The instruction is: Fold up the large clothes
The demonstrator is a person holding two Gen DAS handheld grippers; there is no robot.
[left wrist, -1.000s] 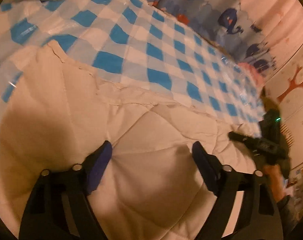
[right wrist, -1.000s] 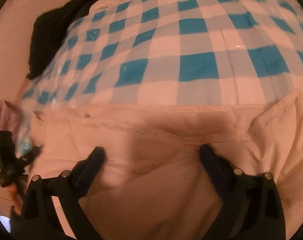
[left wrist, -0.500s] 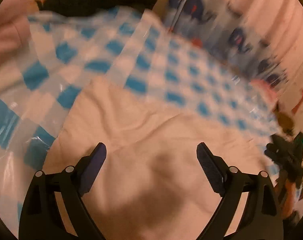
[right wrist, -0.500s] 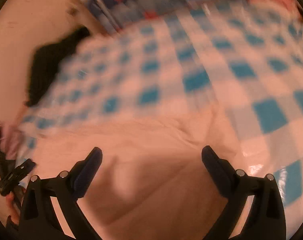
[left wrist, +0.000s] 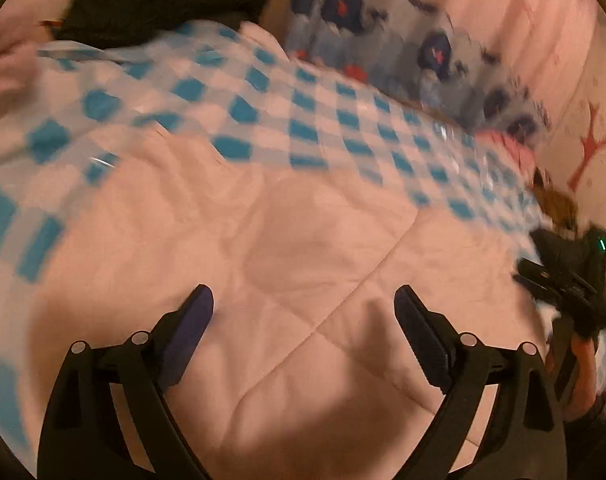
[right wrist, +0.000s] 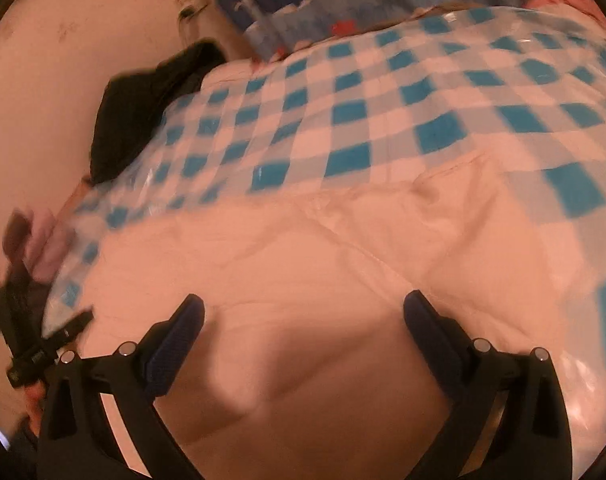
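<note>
Beneath both spread jaws, blurred pale garment, edges cropped

A glossy blue-and-white checked plastic sheet is spread ahead of the fingers, its surface catching warm, dim orange-pink light. Beyond its far edge, a pale fabric printed with dark blue whales is seen against a pinkish wall. A crumpled black cloth is heaped at the far left corner. A panel with a red branching figure is seen far right.
</note>
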